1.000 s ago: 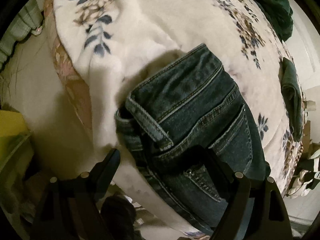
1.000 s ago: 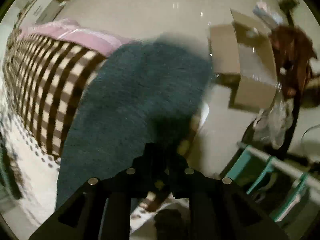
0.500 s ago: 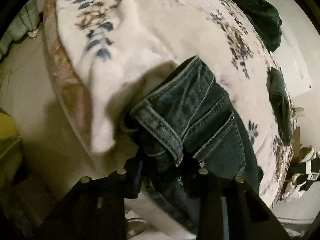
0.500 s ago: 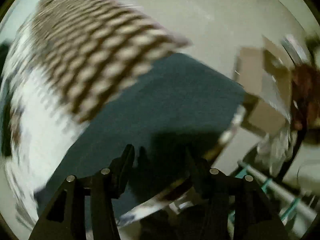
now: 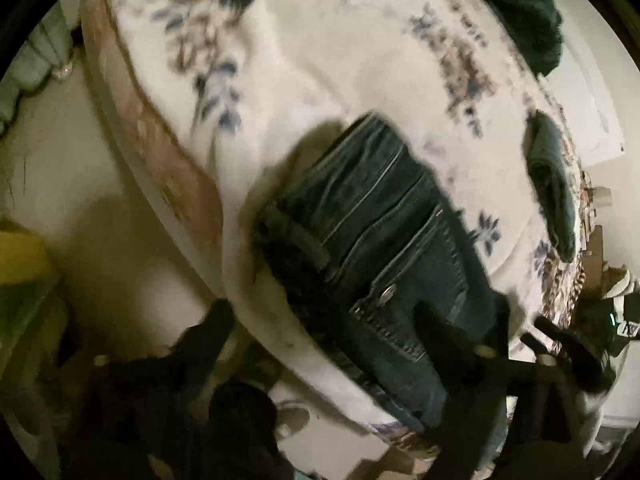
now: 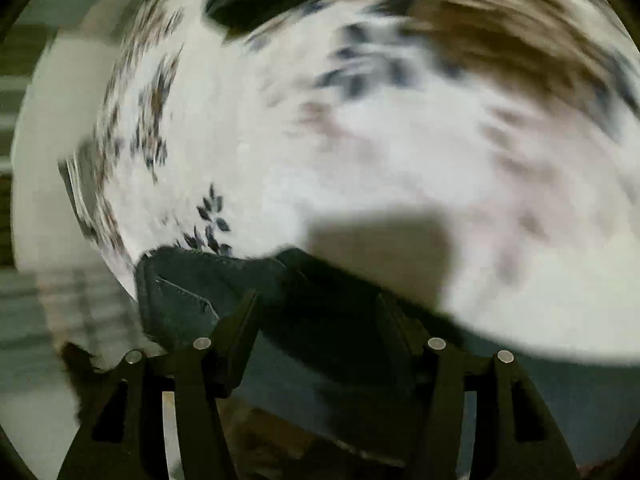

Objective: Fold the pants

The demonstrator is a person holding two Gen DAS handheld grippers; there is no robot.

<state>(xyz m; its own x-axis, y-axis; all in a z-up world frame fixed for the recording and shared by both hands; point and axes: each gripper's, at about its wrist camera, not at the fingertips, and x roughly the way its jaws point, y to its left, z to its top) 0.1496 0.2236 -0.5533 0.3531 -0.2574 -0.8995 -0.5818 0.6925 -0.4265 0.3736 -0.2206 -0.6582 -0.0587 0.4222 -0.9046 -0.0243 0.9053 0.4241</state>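
A bed fills most of both views, covered by a fluffy white blanket (image 5: 328, 92) printed with blue leaves and brown flowers. Along the bed's left side a pink patterned mattress edge (image 5: 176, 168) shows under the blanket, above a pale floor (image 5: 60, 168). A dark green garment (image 5: 524, 12) lies bunched at the far end of the bed, and a second folded dark green piece (image 5: 554, 196) rests near the right edge. A white wall (image 5: 592, 96) stands beyond. Something yellow (image 5: 20, 256) sits at the left border. The light is dim and warm, and the right wrist view is blurred.
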